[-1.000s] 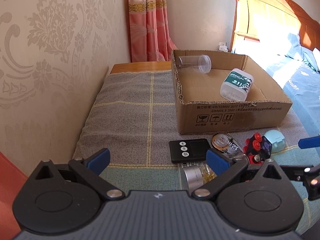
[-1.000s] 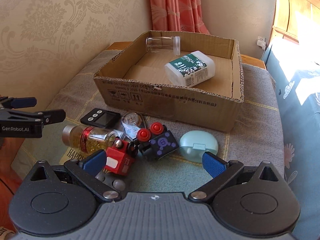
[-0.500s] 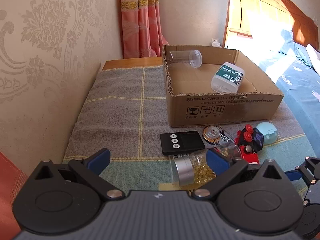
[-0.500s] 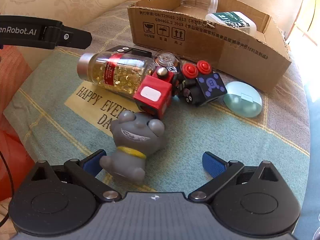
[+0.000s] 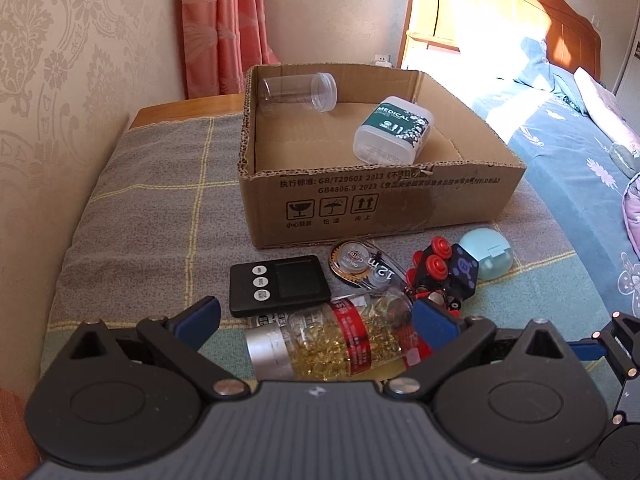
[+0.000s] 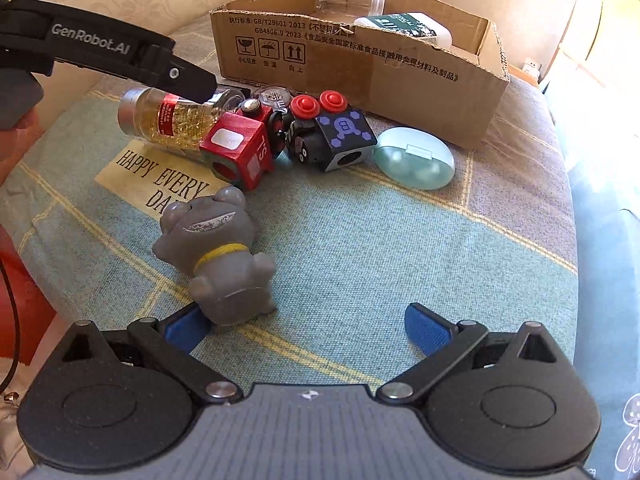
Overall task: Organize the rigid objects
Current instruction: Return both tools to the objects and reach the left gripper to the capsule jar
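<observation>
Capsule bottle [image 5: 340,340] on side; grey figurine [image 6: 224,256] toppled.

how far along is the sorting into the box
Done: clear plastic jar and white medical bottle lie in the cardboard box. In hand: nothing; both tools open, left tool over the capsule bottle. Left: grey toy figure, black timer and others.

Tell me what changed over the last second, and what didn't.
Both grippers dropped toward the loose items. The left gripper closed in on the capsule bottle, fingers open around it. The right gripper came down behind the grey toy figure, also open. Nothing was grasped. The cardboard box and its contents stayed put.
</observation>
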Tool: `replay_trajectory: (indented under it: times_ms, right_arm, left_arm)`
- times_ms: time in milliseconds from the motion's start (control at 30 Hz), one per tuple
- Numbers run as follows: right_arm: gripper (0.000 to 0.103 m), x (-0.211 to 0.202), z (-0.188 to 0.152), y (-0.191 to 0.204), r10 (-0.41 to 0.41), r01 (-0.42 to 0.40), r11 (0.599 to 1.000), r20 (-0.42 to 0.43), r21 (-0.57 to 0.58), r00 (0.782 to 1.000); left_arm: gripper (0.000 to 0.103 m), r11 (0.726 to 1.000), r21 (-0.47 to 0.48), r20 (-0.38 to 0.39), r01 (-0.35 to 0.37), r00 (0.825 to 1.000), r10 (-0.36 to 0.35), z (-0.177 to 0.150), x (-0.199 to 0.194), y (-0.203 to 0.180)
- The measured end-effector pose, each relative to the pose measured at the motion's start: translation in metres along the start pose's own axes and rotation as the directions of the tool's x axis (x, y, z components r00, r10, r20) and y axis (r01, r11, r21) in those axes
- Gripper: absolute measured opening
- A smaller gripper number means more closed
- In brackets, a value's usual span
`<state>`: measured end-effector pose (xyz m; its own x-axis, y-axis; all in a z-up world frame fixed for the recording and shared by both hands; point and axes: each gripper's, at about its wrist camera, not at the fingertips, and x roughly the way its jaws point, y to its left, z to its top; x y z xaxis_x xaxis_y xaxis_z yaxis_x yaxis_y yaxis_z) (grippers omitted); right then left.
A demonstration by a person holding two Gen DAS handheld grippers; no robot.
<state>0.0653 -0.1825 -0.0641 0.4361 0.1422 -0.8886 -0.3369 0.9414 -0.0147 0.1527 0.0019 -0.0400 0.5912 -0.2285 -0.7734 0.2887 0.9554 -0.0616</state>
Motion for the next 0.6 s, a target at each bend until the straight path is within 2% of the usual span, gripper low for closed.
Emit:
replay_trajectory:
  times_ms: [267, 600]
  right_arm:
    - [0.103, 0.001, 0.000, -0.001, 0.000, 0.000, 1.000, 0.016, -0.006, 1.000]
    - [0.103, 0.002, -0.002, 0.002, 0.002, -0.002, 1.000, 0.033, -0.008, 0.999]
  left_arm:
    - [0.102, 1.000, -0.030, -0.001, 0.001, 1.000, -0.001, -0.004, 0.005, 0.004]
    - [0.102, 0.999, 0.001, -0.008, -0.034, 0.999, 0.034, -0.037, -0.009, 0.022]
